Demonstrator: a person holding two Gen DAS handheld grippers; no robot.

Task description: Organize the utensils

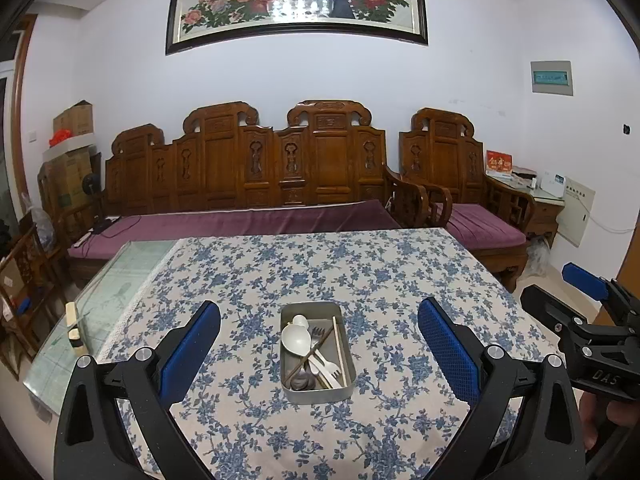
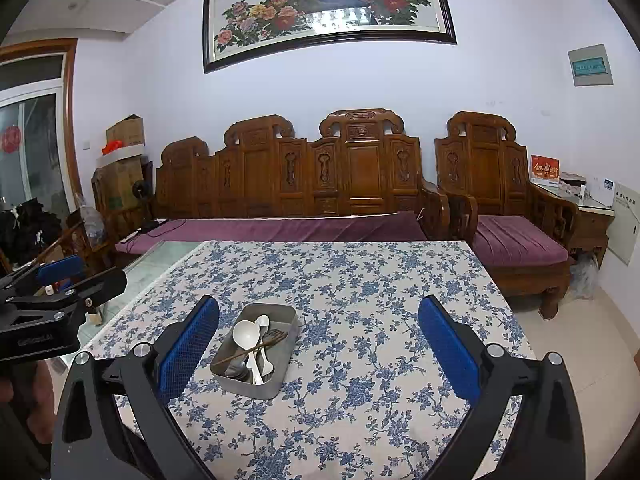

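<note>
A metal tray (image 1: 287, 390) (image 2: 248, 388) sits on the blue-flowered tablecloth (image 1: 360, 272) (image 2: 360, 280). It holds a white ladle (image 1: 295, 339) (image 2: 245, 333), a white spoon (image 1: 301, 321) (image 2: 263, 322), forks (image 1: 318, 334) (image 2: 276, 336), white plastic cutlery (image 1: 328, 370) (image 2: 264, 364) and chopsticks (image 1: 340, 350) (image 2: 256, 349). My left gripper (image 1: 319, 322) is open, its blue pads wide apart either side of the tray and above it. My right gripper (image 2: 319, 322) is open too, with the tray near its left pad. Neither holds anything.
A bare glass strip of the table (image 1: 116, 276) shows left of the cloth, with a small cream block (image 1: 72, 316) on it. A carved wooden sofa (image 1: 248, 176) (image 2: 320, 176) and armchair (image 1: 460, 184) (image 2: 504, 200) with purple cushions stand behind the table. Boxes (image 1: 74, 152) are stacked at the left.
</note>
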